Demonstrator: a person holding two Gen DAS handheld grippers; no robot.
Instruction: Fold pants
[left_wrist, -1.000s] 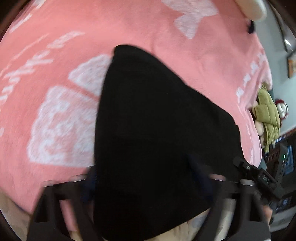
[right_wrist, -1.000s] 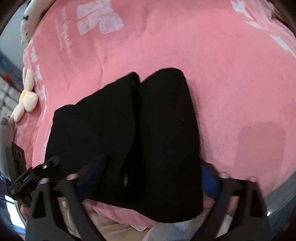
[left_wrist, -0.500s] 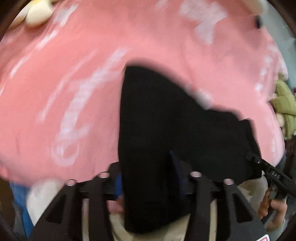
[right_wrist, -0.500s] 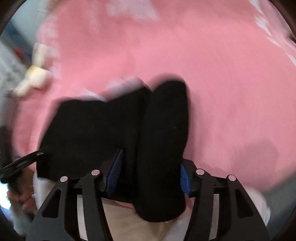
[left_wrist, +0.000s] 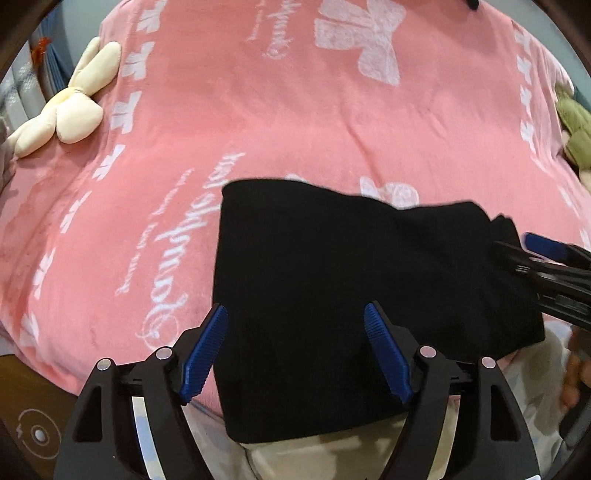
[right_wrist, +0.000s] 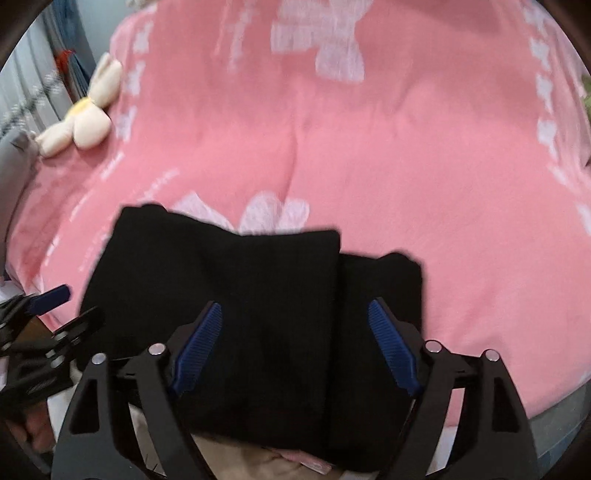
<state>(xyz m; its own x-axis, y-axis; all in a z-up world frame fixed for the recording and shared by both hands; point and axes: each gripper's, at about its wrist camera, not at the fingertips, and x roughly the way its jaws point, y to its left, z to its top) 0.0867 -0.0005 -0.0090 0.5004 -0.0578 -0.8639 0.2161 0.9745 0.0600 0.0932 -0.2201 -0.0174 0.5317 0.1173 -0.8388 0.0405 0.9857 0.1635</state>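
While the pink blanket (left_wrist: 295, 122) with white bows and script covers pretty much the whole surface, the black pants (left_wrist: 351, 295) sit folded at its near edge, bottom hanging a bit over the side. Using the pants as the reference: a cream flower plush (left_wrist: 70, 107) lies well beyond them to the far left at the blanket's edge, and something olive green (left_wrist: 576, 125) sits far off to the right. Pale striped wall or curtain shows behind the plush in the right view.

Left gripper (left_wrist: 295, 350) points down over the near left part of the pants, jaws opening, blue pads clear of the cloth. Right gripper (right_wrist: 295, 347) does the same over the near right part, straddling the seam between the two folded sections, jaws opening too, not pinching anything.
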